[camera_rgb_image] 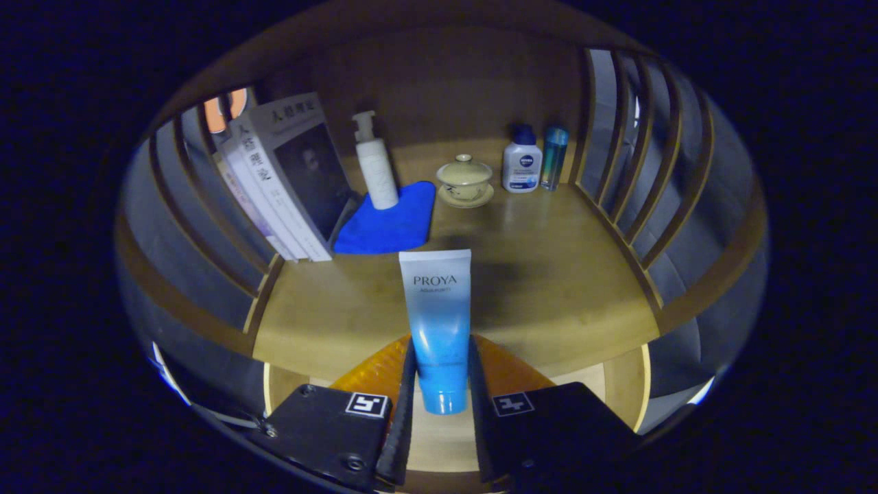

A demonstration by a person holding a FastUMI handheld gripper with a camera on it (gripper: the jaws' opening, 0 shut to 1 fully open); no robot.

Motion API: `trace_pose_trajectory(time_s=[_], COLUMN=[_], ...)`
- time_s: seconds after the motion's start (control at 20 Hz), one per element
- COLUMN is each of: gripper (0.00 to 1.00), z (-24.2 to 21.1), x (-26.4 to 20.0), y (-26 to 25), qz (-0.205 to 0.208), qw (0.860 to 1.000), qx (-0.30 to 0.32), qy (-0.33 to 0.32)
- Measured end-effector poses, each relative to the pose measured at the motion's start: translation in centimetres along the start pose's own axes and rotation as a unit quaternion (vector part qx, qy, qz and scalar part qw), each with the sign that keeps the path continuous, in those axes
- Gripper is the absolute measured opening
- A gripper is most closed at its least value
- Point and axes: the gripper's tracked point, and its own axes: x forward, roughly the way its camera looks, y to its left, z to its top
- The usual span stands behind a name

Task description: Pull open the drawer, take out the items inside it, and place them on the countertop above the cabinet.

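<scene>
Blue-white cosmetic tube (439, 322), clamped between the fingers (439, 405), hangs over the bench (549, 288); next, lower and release.

the tube (437, 322) sits clamped between the fingers (405, 398) of the gripper (439, 405), over the countertop (549, 288). beyond the tube a cloth (398, 223) lies on the countertop with a pump bottle (376, 165) standing on it. left of the cloth lean books (288, 178); right of it stands a lidded cup (465, 180), then two bottles (523, 165) side by side.
</scene>
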Motion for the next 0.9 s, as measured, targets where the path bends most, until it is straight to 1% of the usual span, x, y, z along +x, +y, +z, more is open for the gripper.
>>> trace_pose_trajectory(time_s=[0.1, 0.35, 0.5, 0.55, 0.7, 0.9], gripper=[0.41, 0.41, 0.42, 0.42, 0.42, 0.51], z=[0.8, 1.5, 2.0, 2.1, 1.5, 1.8], x=[1.2, 4.0, 5.5, 5.8, 6.4, 5.6], y=[0.0, 0.5, -0.2, -0.2, 0.2, -0.9], qz=[-0.012, -0.019, -0.037, -0.040, -0.027, -0.042], qw=[1.000, 0.999, 0.998, 0.998, 0.998, 0.998], qx=[-0.006, -0.002, 0.017, 0.015, 0.017, 0.025], qy=[0.005, 0.029, 0.046, 0.046, 0.060, 0.049])
